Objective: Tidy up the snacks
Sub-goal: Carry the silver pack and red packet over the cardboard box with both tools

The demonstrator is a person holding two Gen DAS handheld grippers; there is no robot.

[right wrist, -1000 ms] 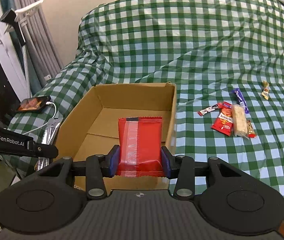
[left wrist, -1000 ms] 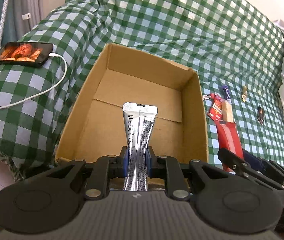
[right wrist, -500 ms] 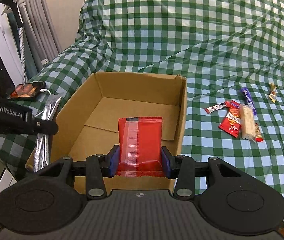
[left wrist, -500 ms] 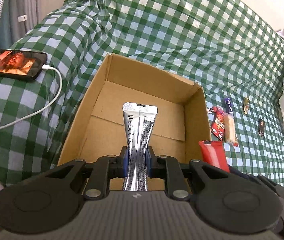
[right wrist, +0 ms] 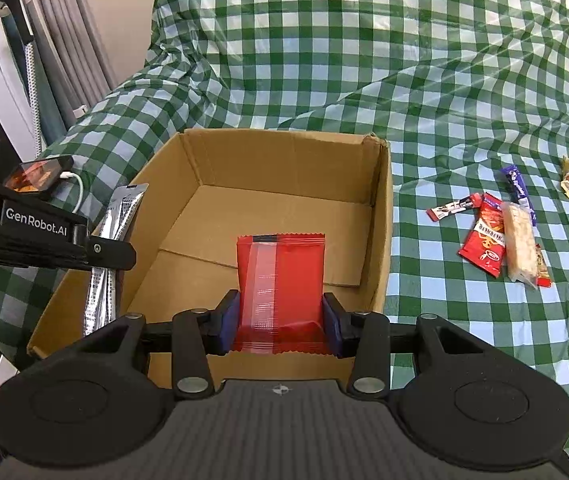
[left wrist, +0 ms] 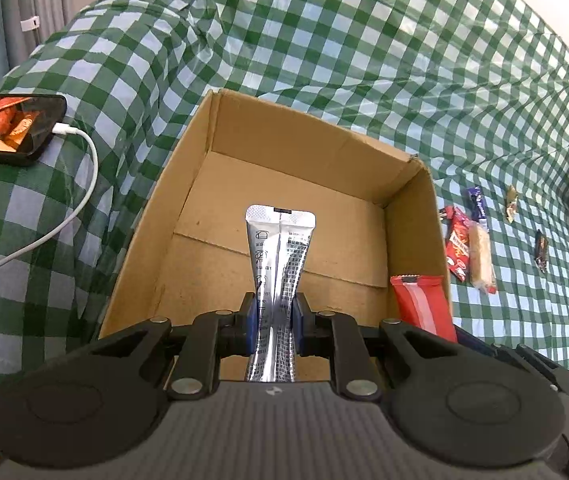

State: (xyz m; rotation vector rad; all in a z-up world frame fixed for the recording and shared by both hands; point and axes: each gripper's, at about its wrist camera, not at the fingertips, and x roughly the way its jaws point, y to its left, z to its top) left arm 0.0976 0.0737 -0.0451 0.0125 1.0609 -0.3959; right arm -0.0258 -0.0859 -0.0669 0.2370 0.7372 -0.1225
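Note:
An open cardboard box (left wrist: 412, 208) (right wrist: 380, 208) sits on the green checked cloth, with nothing lying on its floor. My left gripper (left wrist: 272, 326) is shut on a silver snack pouch (left wrist: 278, 252) and holds it above the box's near edge; the pouch also shows in the right wrist view (right wrist: 118, 216). My right gripper (right wrist: 280, 326) is shut on a red snack packet (right wrist: 280, 276), held over the box's near right part; the packet also shows in the left wrist view (left wrist: 422, 304).
Several loose snacks lie on the cloth right of the box: a red packet (right wrist: 484, 246), a pale bar (right wrist: 518, 246), a purple bar (right wrist: 518, 188), a small gold candy (right wrist: 566, 178) and a dark one (left wrist: 540, 250). A phone (left wrist: 8, 128) on a white cable lies at the left.
Both grippers have moved forward toward the box with their snacks still held. The red packet now sits over the box's near right corner in the left wrist view.

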